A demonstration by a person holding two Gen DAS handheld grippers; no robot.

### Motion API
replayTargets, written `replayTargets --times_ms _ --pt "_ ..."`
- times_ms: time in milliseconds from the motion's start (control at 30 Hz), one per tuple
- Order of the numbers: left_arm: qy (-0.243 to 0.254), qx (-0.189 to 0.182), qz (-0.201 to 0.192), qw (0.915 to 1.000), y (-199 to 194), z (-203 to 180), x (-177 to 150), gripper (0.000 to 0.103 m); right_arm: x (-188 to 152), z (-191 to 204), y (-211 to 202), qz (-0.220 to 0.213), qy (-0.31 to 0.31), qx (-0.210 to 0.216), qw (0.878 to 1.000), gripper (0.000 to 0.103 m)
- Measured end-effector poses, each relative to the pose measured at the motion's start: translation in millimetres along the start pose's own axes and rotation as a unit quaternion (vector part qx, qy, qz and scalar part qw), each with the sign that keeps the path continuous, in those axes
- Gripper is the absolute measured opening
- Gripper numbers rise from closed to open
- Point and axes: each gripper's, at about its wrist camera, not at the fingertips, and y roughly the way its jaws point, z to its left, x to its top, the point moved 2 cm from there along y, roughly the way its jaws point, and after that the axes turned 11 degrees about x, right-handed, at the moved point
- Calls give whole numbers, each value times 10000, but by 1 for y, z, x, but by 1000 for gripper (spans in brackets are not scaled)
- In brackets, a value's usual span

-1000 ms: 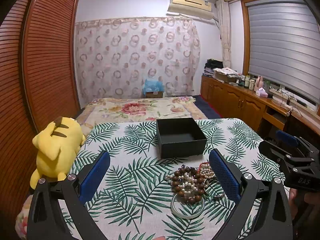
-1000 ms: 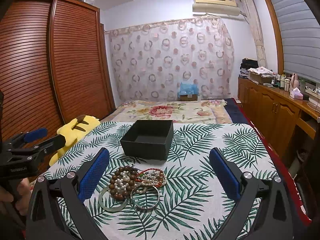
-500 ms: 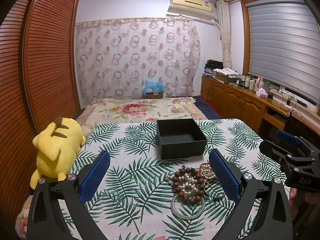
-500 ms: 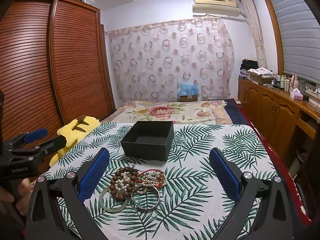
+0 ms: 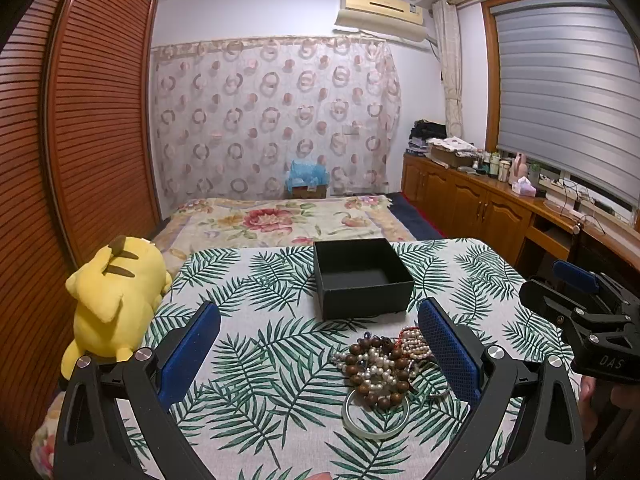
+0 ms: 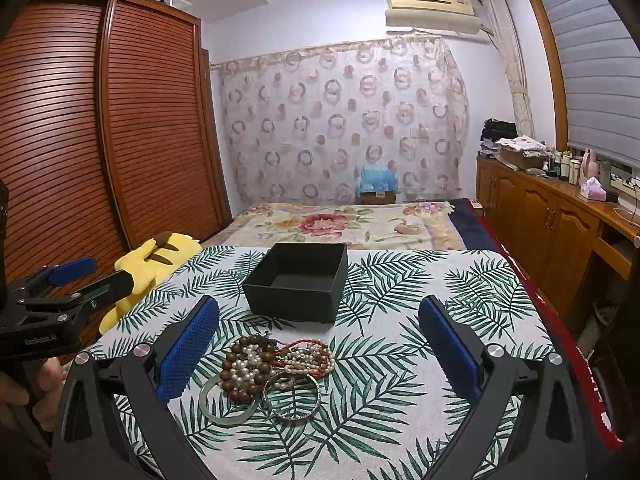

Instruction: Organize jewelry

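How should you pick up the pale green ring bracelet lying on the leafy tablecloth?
Grip the pale green jade-like bangle at its near rim, coming straight down from above. It lies flat, and its far edge is tucked under the brown wooden bead bracelet, so only the near arc is free; one finger inside the hoop, one outside, probably works best.

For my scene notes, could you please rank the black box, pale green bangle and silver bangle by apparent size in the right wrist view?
1. black box, clearly largest
2. silver bangle and pale green bangle: look alike, unranked
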Motion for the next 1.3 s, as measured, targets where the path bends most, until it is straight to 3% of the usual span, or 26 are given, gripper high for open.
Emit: replayTargets --times_ms 967,1300 --pt "5 -11 -7 10000 -3 3 5 96 10 2 -10 -27 -2 5 10000 101" --pt "101 -39 231 9997 14 7 -4 96 8 -6 -7 98 54 33 9999 101"
